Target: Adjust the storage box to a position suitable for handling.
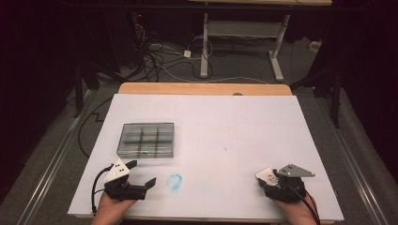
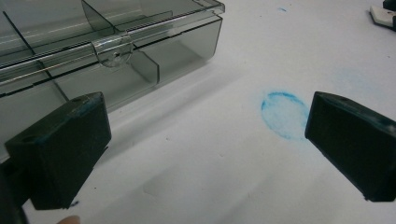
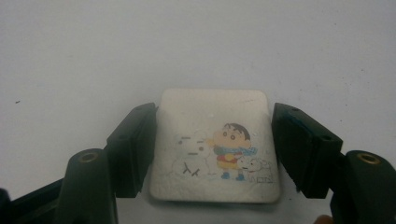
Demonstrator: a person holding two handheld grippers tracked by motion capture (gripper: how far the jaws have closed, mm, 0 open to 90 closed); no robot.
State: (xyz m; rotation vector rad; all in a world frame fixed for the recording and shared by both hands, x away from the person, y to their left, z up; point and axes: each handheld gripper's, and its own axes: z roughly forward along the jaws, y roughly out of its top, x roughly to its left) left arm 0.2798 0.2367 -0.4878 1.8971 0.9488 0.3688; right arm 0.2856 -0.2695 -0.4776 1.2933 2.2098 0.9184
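Lower right of the high view, the right gripper (image 1: 268,178) pinches a square cartoon card (image 3: 215,144) (lying flat on the white table (image 1: 225,126)); lower left, the left gripper (image 1: 141,174) gapes near a grey compartment box (image 1: 147,139) and a blue smudge (image 1: 174,182).

Left tongs (image 1: 141,173): black, blocky pads, grey three-cornered plate, black cable. Right tongs (image 1: 268,176): black, brass screw holes.
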